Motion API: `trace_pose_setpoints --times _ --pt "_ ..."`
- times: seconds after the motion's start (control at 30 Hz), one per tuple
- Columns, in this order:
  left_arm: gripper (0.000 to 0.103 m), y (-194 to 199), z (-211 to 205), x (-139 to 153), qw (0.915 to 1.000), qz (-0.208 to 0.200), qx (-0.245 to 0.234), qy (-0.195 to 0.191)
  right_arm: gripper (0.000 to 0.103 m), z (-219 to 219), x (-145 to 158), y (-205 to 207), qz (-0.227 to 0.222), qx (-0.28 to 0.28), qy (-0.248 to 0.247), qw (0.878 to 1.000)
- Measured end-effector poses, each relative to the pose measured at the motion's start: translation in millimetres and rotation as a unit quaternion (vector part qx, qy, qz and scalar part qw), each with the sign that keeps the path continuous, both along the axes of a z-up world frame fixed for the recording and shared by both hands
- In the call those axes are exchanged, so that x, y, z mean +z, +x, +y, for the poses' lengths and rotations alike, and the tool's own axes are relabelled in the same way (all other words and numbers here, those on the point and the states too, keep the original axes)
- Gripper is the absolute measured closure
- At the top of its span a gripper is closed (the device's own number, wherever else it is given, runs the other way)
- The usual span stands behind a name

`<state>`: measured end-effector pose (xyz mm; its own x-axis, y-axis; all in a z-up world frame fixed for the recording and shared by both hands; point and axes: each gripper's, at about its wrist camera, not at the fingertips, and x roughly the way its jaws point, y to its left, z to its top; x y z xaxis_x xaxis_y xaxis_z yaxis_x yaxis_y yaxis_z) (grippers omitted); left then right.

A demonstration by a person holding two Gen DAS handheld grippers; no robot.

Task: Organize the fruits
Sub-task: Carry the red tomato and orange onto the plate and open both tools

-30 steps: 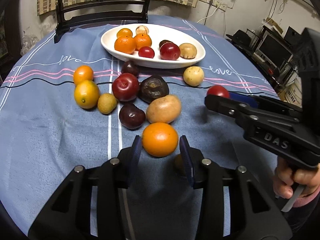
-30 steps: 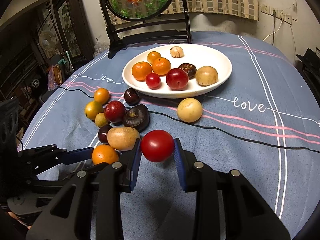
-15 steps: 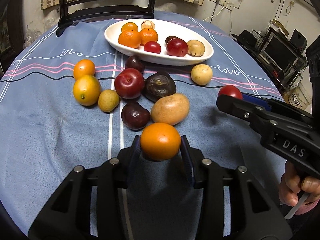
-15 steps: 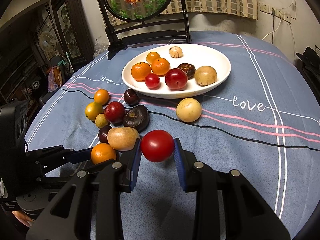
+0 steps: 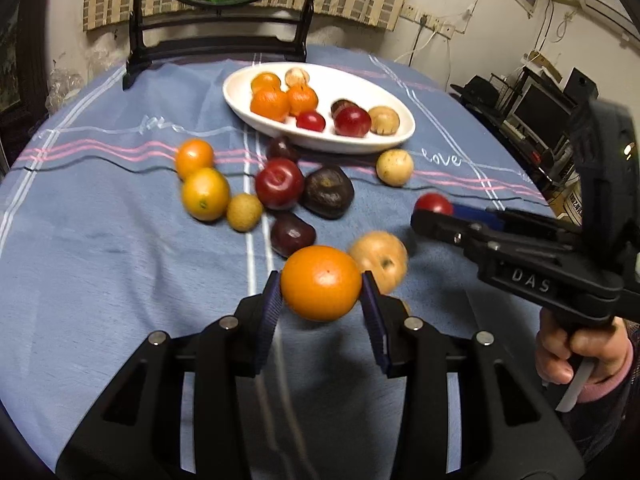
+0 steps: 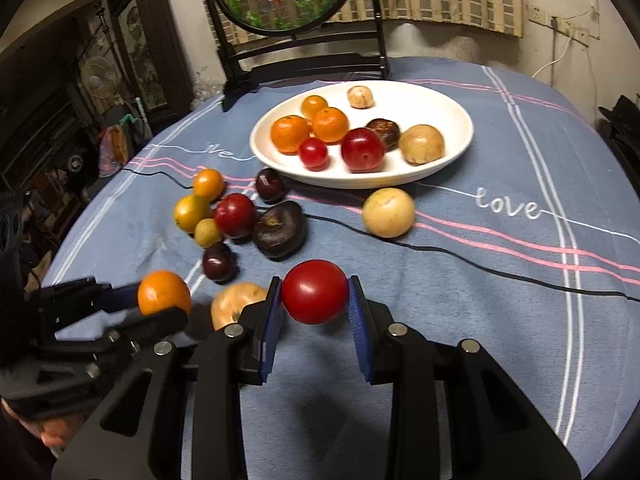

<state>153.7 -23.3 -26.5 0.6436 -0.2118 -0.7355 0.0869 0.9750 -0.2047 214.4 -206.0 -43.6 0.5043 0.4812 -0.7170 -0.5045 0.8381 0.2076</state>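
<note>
Each hand-held gripper holds one fruit above the bench.
The left hand-held gripper [image 5: 322,298] is closed on a round orange fruit [image 5: 321,282]; the right hand-held gripper [image 6: 315,308] clamps a smooth red round fruit [image 6: 315,297]. Both seem lifted off the blue striped cloth [image 6: 500,280], short of the white oval plate [image 6: 460,120].

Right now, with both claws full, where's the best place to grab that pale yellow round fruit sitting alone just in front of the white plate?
Grip the pale yellow fruit across its widest middle, coming down from above on the near side. It is round, so opposite sides suit the pads, and bare cloth lies around it; only the white plate stands close behind.
</note>
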Motion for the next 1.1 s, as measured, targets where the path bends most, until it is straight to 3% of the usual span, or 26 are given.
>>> trace_pose_setpoints --times 0.17,0.4,0.53,0.7,0.8,0.93,1.1 --pt "0.062 -4.4 17.7 19.7 0.9996 -0.026 -0.006 0.002 0.07 0.0 8.6 -7.0 -0.02 0.011 0.021 1.0" --pt "0.062 19.9 30.3 45.8 0.999 -0.02 -0.039 -0.008 0.07 -4.1 30.4 -4.5 -0.037 -0.003 0.051 0.998" --pt "0.062 53.5 36.4 77.3 0.9981 -0.037 -0.049 -0.005 0.07 -5.5 64.4 15.9 -0.068 -0.024 0.06 0.996" --pt "0.062 123.7 45.2 108.2 0.9979 -0.053 -0.037 -0.003 0.07 -7.5 99.0 61.0 -0.099 -0.059 0.075 0.99" --pt "0.062 168.8 43.0 103.1 0.9982 -0.046 -0.036 0.005 0.07 -3.0 98.4 91.7 -0.105 -0.067 0.074 0.989" --pt "0.062 219.1 41.0 72.6 0.9995 -0.019 -0.026 -0.001 0.07 7.9 72.5 131.7 -0.077 -0.078 0.061 0.992" --pt "0.062 249.0 38.6 34.4 0.9998 0.01 -0.017 0.0 0.07 21.5 42.9 156.3 -0.059 -0.073 0.037 0.995"
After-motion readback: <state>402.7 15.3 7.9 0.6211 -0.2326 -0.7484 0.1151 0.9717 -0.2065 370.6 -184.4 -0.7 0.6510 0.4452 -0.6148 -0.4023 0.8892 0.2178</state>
